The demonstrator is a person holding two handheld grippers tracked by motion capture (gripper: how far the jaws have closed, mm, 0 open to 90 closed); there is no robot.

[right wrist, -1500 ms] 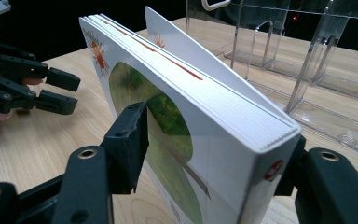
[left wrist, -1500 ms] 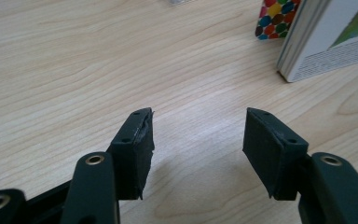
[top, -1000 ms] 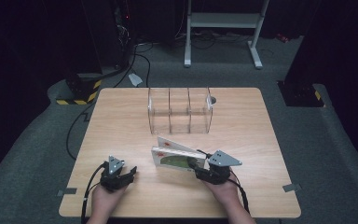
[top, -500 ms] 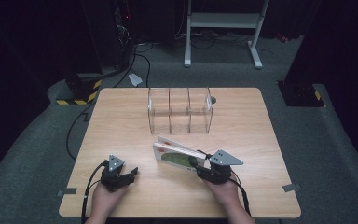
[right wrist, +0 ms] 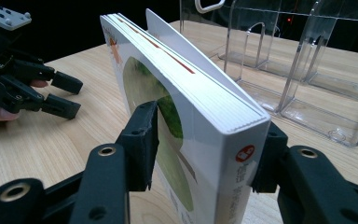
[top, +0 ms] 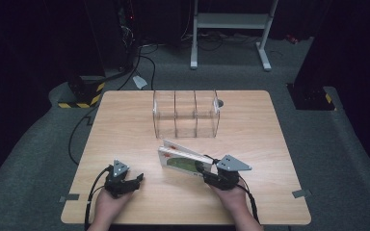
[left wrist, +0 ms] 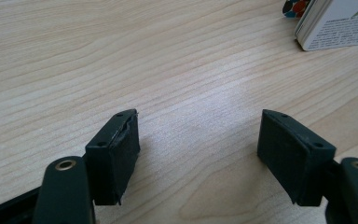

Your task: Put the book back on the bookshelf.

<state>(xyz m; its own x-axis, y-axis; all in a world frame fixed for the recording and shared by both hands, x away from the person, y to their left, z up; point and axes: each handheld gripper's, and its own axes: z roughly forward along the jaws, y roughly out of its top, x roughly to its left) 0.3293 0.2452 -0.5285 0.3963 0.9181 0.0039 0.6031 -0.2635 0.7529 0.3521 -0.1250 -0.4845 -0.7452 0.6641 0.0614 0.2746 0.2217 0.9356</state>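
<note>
White, green-covered paperback book (right wrist: pixel 186 116) is clamped near its spine between the right gripper (right wrist: pixel 205 149) fingers, tilted on edge on the light wooden tabletop (top: pixel 125 125), near the clear acrylic divider rack (top: pixel 185 114). Left gripper (left wrist: pixel 196 149) fingers have just been opening; nothing is held between them.

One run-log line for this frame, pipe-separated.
left gripper: jaws just opened, empty, on table | right gripper: shut on book, book on edge | clear organizer: empty, beyond book
</note>
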